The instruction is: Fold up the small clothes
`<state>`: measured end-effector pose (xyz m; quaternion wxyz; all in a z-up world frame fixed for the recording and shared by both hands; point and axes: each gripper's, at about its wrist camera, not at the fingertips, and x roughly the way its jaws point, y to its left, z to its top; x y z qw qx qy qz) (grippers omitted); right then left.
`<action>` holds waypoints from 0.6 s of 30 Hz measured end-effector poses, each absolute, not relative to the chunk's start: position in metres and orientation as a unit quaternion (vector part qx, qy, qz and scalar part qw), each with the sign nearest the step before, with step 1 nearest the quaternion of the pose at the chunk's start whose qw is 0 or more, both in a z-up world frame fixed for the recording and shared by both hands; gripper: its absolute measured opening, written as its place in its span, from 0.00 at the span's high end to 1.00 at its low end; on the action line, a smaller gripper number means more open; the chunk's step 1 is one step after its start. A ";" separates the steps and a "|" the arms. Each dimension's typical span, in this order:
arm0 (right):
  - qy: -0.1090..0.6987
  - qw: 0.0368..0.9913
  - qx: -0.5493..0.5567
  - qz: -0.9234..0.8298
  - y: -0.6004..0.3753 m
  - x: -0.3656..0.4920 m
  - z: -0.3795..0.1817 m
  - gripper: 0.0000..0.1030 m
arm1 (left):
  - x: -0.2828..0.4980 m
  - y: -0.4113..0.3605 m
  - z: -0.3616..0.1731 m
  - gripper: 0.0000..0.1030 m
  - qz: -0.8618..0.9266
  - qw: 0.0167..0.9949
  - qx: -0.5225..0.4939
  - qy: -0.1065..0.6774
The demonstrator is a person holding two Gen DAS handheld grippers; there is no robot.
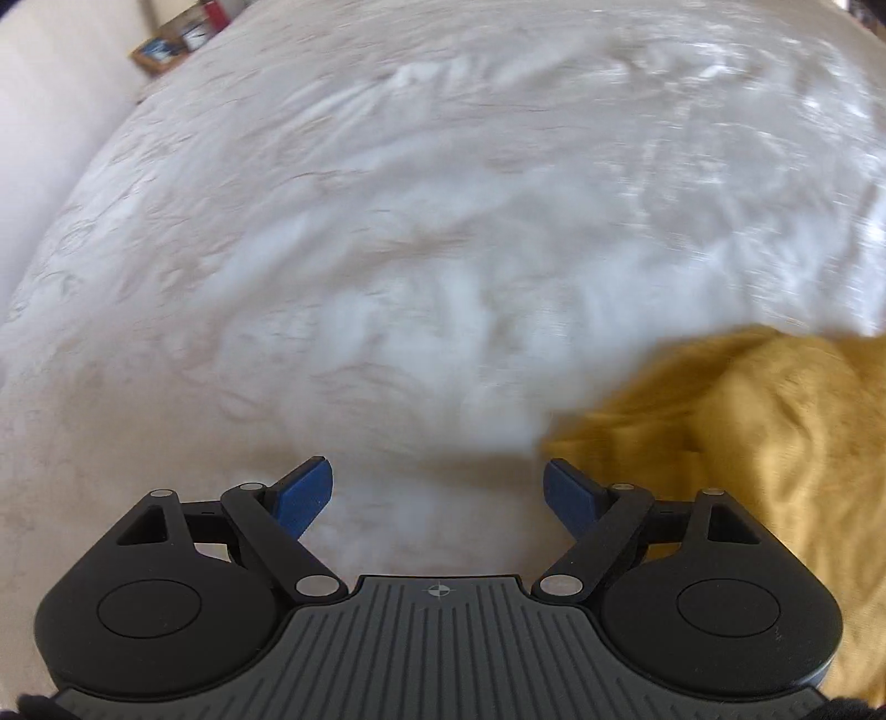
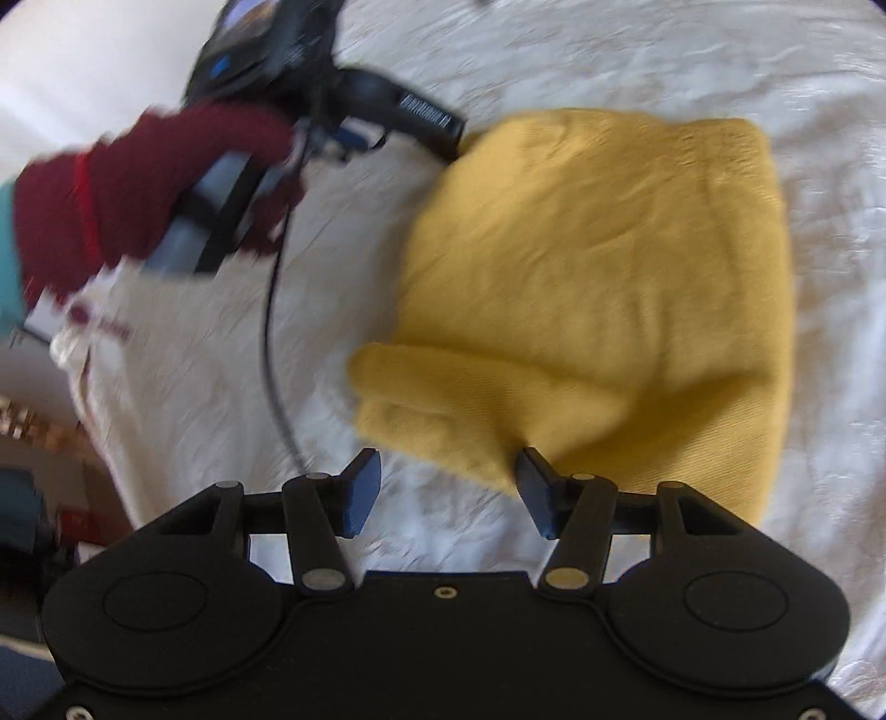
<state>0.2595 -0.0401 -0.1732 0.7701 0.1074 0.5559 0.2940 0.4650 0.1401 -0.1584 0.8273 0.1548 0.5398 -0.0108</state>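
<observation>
Yellow garment lies folded on white bedspread. Right gripper gapes over its near corner, nothing between pads. Left gripper wide apart, empty, over bare bedspread just left of garment. Gloved hand holds left tool's handle.

Matt, soft mustard cloth garment lies on a crinkled, faintly glossy white bedspread.

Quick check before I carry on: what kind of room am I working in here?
Most likely a bedroom. The yellow garment lies on a wide, soft white bedspread with a raised pattern, and a wooden shelf stands past its far edge by a pale wall.
</observation>
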 end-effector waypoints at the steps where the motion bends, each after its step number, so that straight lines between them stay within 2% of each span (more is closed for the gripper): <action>1: 0.554 0.768 0.100 0.306 -0.036 0.257 -0.170 0.41 | 0.467 0.148 -0.156 0.19 -0.004 0.829 0.150 0.539; 9: 0.473 0.827 0.021 0.302 -0.021 0.245 -0.136 0.39 | 0.440 0.185 -0.134 0.19 -0.029 0.836 0.019 0.548; 17: 0.450 0.820 -0.161 0.315 0.020 0.251 -0.150 0.40 | 0.412 0.181 -0.132 0.19 -0.067 0.819 -0.050 0.568; 18: 0.448 0.815 -0.187 0.316 0.026 0.251 -0.154 0.43 | 0.410 0.181 -0.132 0.19 -0.075 0.816 -0.058 0.570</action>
